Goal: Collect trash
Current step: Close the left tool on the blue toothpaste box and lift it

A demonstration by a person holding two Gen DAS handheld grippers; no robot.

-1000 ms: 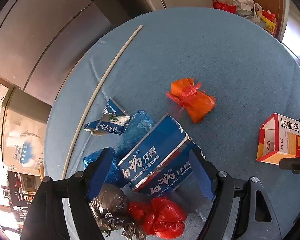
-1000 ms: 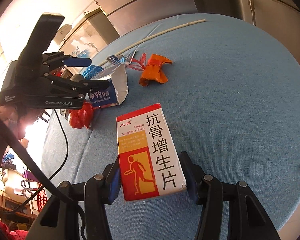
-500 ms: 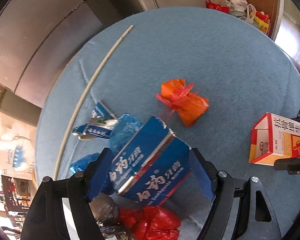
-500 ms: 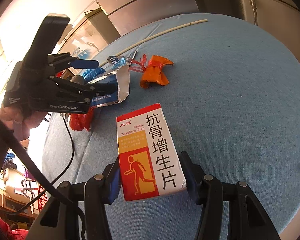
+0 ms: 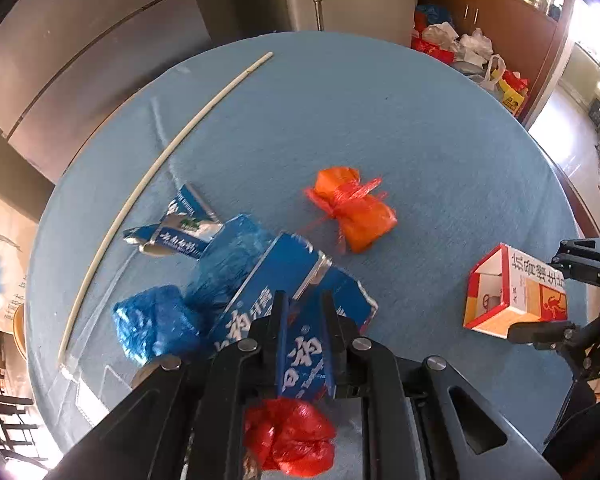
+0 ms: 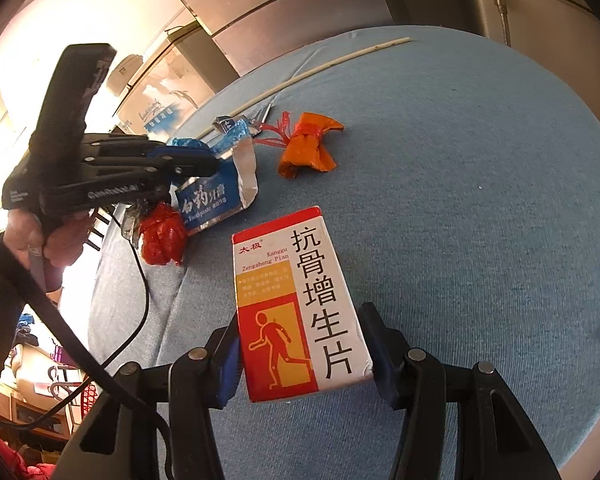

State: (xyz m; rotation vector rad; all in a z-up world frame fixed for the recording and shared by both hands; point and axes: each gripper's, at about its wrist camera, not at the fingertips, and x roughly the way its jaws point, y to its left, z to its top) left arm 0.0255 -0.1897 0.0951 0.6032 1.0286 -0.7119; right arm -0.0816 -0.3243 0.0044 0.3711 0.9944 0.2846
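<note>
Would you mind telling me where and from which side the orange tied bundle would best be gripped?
Probably at the orange bundle's cinched waist, where the red string pinches it narrower than the two puffed ends. Come from above with the fingers straddling the waist across its long axis; it lies flat on the blue tablecloth, apart from the toothpaste box, so both sides look open.

My left wrist view looks down close over the table (image 5: 380,128); my right looks low across it, both sharing the orange bag (image 5: 356,212) (image 6: 310,148).

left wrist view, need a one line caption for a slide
Left gripper shut on a torn blue toothpaste box above a blue round table strewn with trash.
</note>
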